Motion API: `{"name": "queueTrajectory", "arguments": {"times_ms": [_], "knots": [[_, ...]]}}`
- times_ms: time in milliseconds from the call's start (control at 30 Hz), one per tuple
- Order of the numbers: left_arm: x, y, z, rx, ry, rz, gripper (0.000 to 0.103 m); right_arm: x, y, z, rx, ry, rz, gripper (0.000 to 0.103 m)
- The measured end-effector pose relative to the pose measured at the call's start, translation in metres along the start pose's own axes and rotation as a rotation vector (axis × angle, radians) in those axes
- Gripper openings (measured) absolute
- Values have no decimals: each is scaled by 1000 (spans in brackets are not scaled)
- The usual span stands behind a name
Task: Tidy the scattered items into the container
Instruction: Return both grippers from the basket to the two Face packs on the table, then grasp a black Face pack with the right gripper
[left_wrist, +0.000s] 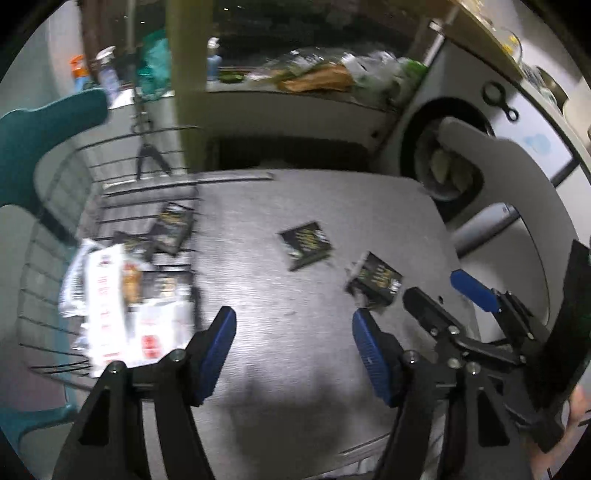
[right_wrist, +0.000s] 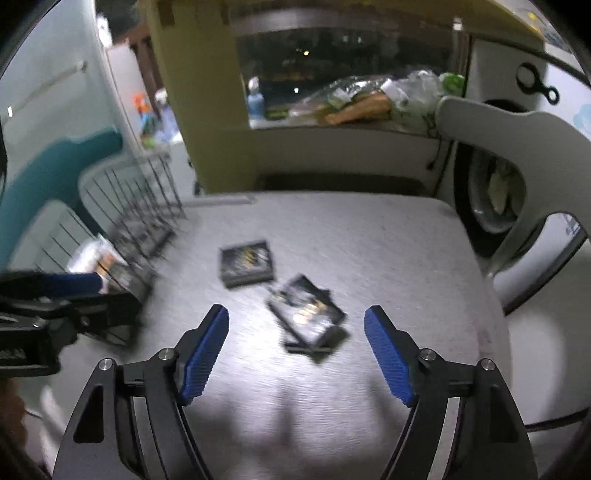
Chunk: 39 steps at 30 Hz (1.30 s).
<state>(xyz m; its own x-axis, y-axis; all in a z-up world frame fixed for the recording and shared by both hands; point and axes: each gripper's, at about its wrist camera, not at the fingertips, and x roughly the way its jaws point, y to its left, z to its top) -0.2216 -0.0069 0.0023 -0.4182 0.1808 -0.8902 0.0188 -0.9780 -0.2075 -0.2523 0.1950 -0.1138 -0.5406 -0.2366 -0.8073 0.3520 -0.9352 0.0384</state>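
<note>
Two dark snack packets lie on the grey table (left_wrist: 258, 206): one (left_wrist: 306, 244) near the middle, another (left_wrist: 376, 278) to its right. The black wire basket (left_wrist: 110, 206) at the left holds several packets, dark and white. My left gripper (left_wrist: 294, 321) is open over bare table beside the basket, nothing between its fingers. In the right wrist view, my right gripper (right_wrist: 296, 314) is open, with the nearer dark packet (right_wrist: 308, 314) lying just ahead between its fingers, untouched. The farther packet (right_wrist: 246, 263) lies beyond it. Each gripper shows in the other's view: right gripper (left_wrist: 434, 286), left gripper (right_wrist: 99, 295).
A white chair back (right_wrist: 517, 147) stands at the table's right edge, with a washing machine drum (left_wrist: 443, 155) behind it. A teal chair (left_wrist: 37, 140) is behind the basket. Bags and bottles crowd the window sill (right_wrist: 362, 99) at the back.
</note>
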Motion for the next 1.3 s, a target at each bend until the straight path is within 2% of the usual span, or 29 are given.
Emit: {"name": "queueTrajectory", "arguments": {"times_ms": [300,400,600,633,700,767,833,967,1067,1200,1300], "knots": [[65,-8,11,-21,105,12,71,53,-14,0,-16,54,21,76],[75,-7,13,-22,119,10,71,66,-10,4,-36,59,10,76],[91,-3,17,-34,148,-8,71,79,-12,3,-13,87,48,74],[93,-3,17,-34,148,-8,71,79,-14,3,-2,94,54,58],[97,-3,18,-32,155,-8,71,75,-19,2,13,95,56,46],[100,-4,18,-29,161,-6,71,69,-27,2,51,93,64,23],[103,-6,19,-28,163,-9,71,65,-34,0,73,98,54,8],[110,-19,22,-13,171,-23,71,63,-42,-4,87,79,83,10],[114,-27,23,-7,178,-36,71,62,-44,-2,97,61,34,16],[117,-29,23,-9,182,-24,71,65,-56,-4,119,56,-42,16],[122,-30,23,-3,192,-10,71,72,-63,-8,131,89,-37,17]]}}
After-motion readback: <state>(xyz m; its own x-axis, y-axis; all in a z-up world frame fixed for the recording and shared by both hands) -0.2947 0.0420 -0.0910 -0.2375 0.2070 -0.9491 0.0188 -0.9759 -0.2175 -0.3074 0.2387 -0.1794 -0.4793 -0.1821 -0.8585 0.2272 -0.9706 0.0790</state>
